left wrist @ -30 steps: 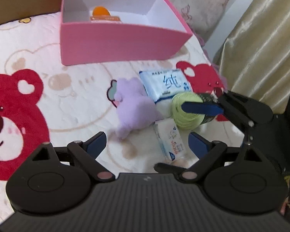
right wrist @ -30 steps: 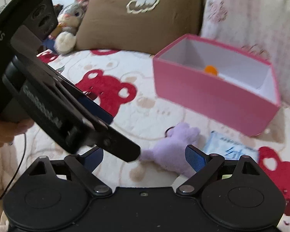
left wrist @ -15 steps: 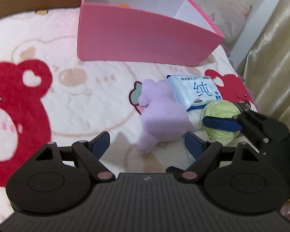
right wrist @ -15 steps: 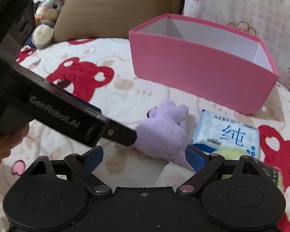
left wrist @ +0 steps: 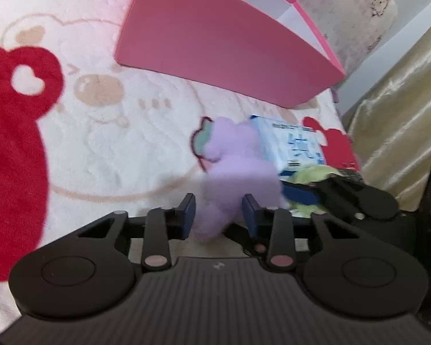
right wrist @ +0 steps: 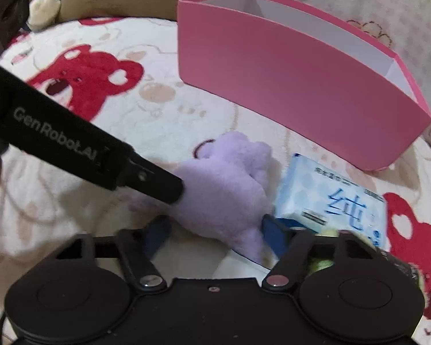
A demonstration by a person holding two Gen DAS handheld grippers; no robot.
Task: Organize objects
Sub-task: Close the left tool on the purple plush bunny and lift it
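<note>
Sorting at an early stage, judging by the layout. Left gripper sits low on the bed, fingers partly open on either side of the plush, not visibly pressing it. Right gripper is alongside, fingers spread wide with the plush tail between them; nothing is held. Tissue pack lies just beside the plush, and yarn sits by the right gripper's finger. Pink box stands beyond them; its contents are hidden. Plush, pack and yarn remain to be boxed.
</note>
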